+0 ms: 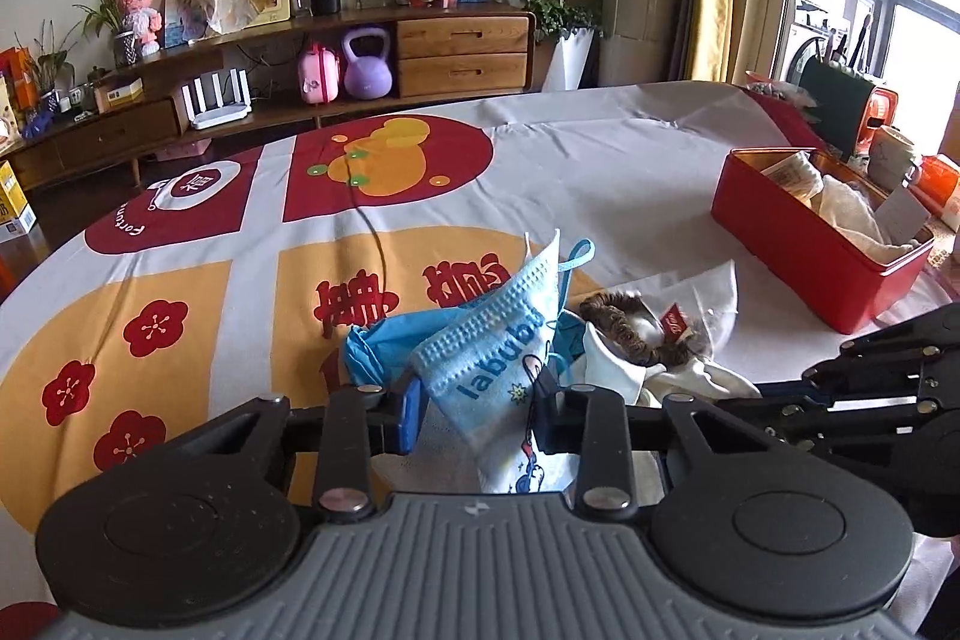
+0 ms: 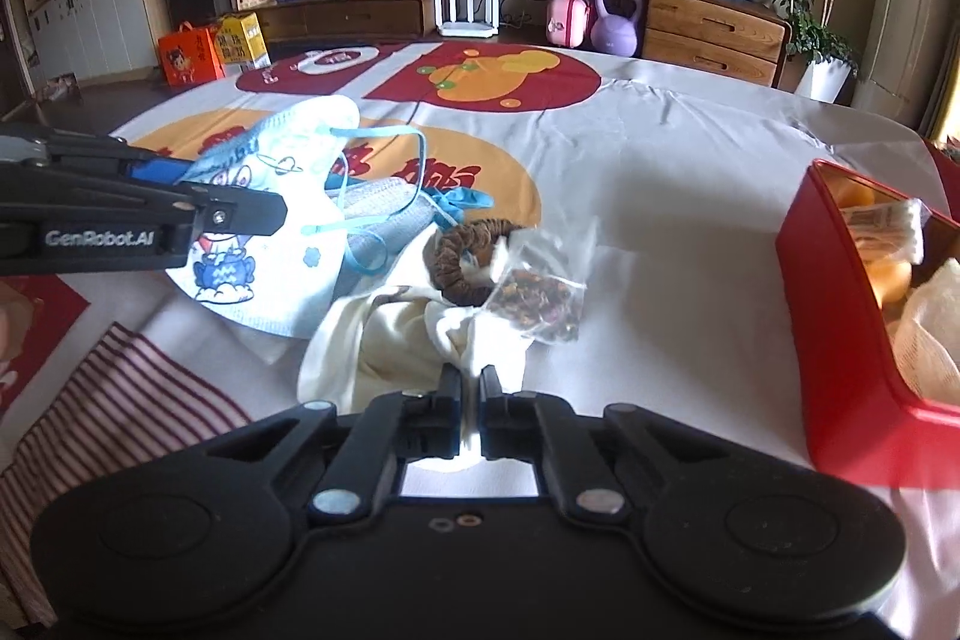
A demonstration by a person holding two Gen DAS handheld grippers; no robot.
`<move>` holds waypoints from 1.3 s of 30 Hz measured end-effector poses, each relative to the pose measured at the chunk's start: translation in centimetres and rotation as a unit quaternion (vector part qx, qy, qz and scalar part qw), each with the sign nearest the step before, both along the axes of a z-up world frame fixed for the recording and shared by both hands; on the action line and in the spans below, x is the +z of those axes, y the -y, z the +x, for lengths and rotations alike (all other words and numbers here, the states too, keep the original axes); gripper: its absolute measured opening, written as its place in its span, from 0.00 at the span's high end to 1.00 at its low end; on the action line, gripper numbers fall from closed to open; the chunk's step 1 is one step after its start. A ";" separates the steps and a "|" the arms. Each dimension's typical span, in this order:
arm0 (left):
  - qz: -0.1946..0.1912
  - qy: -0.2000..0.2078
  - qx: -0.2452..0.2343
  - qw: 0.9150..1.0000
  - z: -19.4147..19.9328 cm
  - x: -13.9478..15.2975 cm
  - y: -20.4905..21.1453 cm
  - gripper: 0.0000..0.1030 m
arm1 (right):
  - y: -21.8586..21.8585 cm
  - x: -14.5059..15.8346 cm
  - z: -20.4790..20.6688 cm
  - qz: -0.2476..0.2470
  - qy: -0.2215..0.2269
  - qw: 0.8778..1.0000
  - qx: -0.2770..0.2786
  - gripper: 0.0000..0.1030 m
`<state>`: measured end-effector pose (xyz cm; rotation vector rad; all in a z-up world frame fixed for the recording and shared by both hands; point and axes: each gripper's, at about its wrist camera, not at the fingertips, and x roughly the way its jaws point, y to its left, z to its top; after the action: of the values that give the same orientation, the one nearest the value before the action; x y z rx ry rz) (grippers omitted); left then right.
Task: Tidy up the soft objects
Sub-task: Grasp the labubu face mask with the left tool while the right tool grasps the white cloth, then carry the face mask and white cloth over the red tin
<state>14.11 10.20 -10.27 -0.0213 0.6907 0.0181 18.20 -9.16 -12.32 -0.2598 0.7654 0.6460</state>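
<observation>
Blue "labubu" mask [image 1: 498, 370] pinched in left gripper [image 1: 480, 415] jaws, "GenRobot.AI" lettering, right gripper [image 2: 472, 403] jaws pinching cream cloth [image 2: 414, 334]

scrunchie [image 2: 462, 256] on cloth [image 2: 396, 340] (left of box [image 2: 840, 340])

Printed blue mask [image 1: 486, 370], lifted, crumpled

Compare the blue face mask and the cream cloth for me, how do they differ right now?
The face mask is blue and white with printed cartoons and ear loops; the cream cloth is plain.
The face mask sits between the fingers of the left gripper; the cream cloth is pinched by the right gripper.
The face mask keeps a stiff, folded shape; the cream cloth lies crumpled with a brown scrunchie on it.
Both are soft and gripped.
</observation>
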 end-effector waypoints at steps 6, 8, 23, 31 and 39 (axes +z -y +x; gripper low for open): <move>-0.009 0.009 -0.005 1.000 -0.7 1.2 0.4 0.71 | 1.9 1.9 -1.1 0.032 0.003 0.999 -0.009 0.96; -0.007 0.015 -0.005 1.000 -0.9 1.8 0.7 0.72 | 2.5 2.6 -1.3 0.043 0.007 0.999 -0.011 0.96; -0.027 0.020 0.001 0.999 -1.3 4.2 2.2 0.74 | 6.4 7.9 -2.2 0.100 0.039 0.994 -0.029 0.96; -0.031 0.030 -0.006 0.999 -1.4 5.8 3.5 0.74 | 8.7 9.4 -1.6 0.110 0.034 0.992 -0.042 0.96; -0.047 0.023 -0.014 0.999 -0.7 6.8 4.6 0.74 | 12.0 11.4 -0.9 0.129 0.052 0.988 -0.069 0.96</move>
<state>13.38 5.63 -3.48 -0.1030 0.6453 -0.0419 17.32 -21.21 -0.94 -0.0029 0.5859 0.5879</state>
